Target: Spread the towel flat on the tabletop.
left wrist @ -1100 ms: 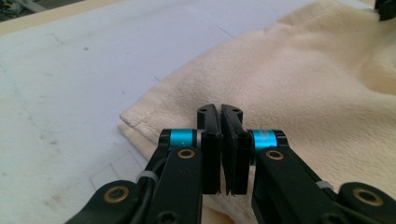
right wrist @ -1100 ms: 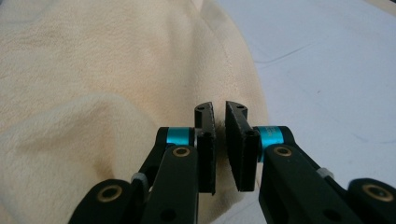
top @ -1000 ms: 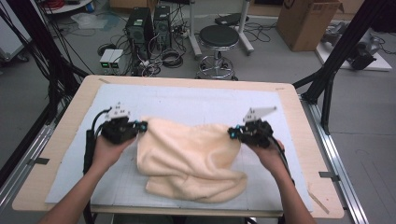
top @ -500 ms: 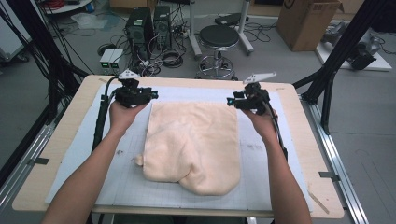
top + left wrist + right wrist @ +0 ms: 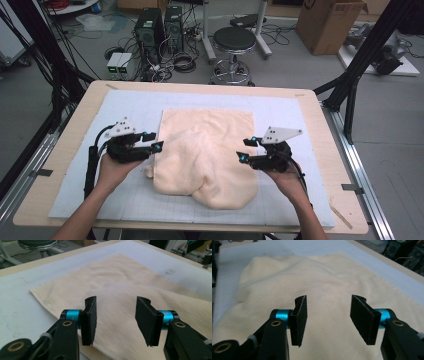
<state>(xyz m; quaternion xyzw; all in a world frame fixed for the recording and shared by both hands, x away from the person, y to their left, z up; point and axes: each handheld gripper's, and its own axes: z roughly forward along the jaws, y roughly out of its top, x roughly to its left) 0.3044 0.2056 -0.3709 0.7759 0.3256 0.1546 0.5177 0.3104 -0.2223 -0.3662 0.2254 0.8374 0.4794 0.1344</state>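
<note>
Cream towel: lies spread on my table's grey mat, far half flat with a straight far edge, near half rumpled with a rounded bulge toward the near edge; sits at the table's middle, between my two claws.
Towel texture: soft, fuzzy pile; same cloth in the left gripper view and the right gripper view.
Left claw: in my left hand, at the towel's left edge, tips pointing inward over that edge.
Left claw state: jaws apart, have just been opening; nothing between them, towel lies under the gap, pads not pressing on it.
Right claw: in my right hand, over the towel's right part, tips pointing inward.
Right claw state: jaws apart, have just been opening; nothing clamped, towel shows beneath the gap, pads clear of the cloth.
Mat: pale grey sheet covering most of the table top, towel wholly on it.
Table: light wood, rim bare all round the mat.
Claw spacing: both about level with each other, one at each side of the towel, well apart.
Beyond far edge: black stool on the floor, near two computer towers with tangled cables.
Far right: cardboard box on the floor.
</note>
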